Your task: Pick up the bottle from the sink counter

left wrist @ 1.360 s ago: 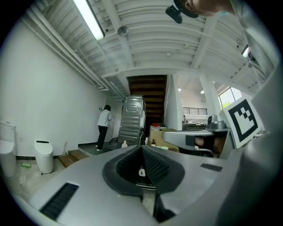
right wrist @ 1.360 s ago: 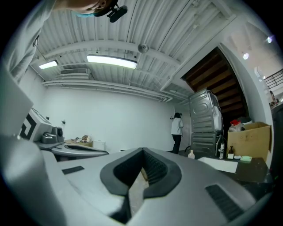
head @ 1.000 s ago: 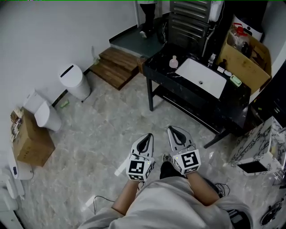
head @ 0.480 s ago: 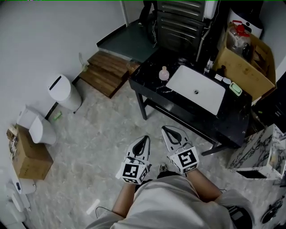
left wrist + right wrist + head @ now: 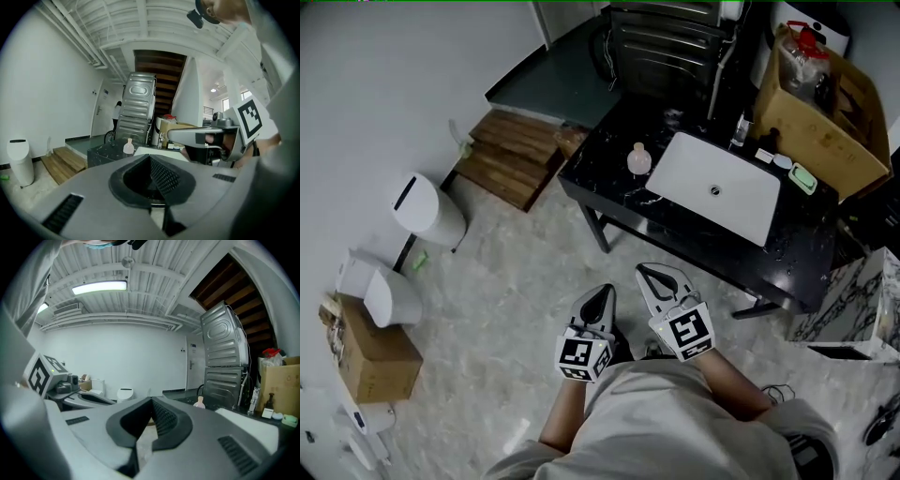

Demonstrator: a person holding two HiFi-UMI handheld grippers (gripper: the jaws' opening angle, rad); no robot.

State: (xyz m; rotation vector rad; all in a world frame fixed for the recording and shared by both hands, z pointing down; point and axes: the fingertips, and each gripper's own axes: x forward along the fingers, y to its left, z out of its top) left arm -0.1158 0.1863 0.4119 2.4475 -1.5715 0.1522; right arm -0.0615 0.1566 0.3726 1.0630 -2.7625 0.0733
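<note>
A small pale pink bottle [image 5: 638,158] with a white cap stands on the black sink counter [image 5: 600,169], left of the white basin [image 5: 717,187]. It also shows far off as the bottle [image 5: 128,146] in the left gripper view and the bottle [image 5: 200,402] in the right gripper view. Both grippers hang side by side in front of the person, well short of the counter. My left gripper [image 5: 600,294] is shut and holds nothing. My right gripper [image 5: 654,273] is shut too, with nothing between its fingers.
A brown cardboard box [image 5: 816,103] sits at the counter's far right. A white bin [image 5: 427,208] and a toilet [image 5: 380,286] stand by the left wall, wooden steps [image 5: 506,155] behind. A marbled box [image 5: 853,309] stands on the right. Marbled floor lies before the counter.
The person has walked toward the counter: sink and bottle have come nearer and lower in the head view. Both grippers stay shut, side by side.
</note>
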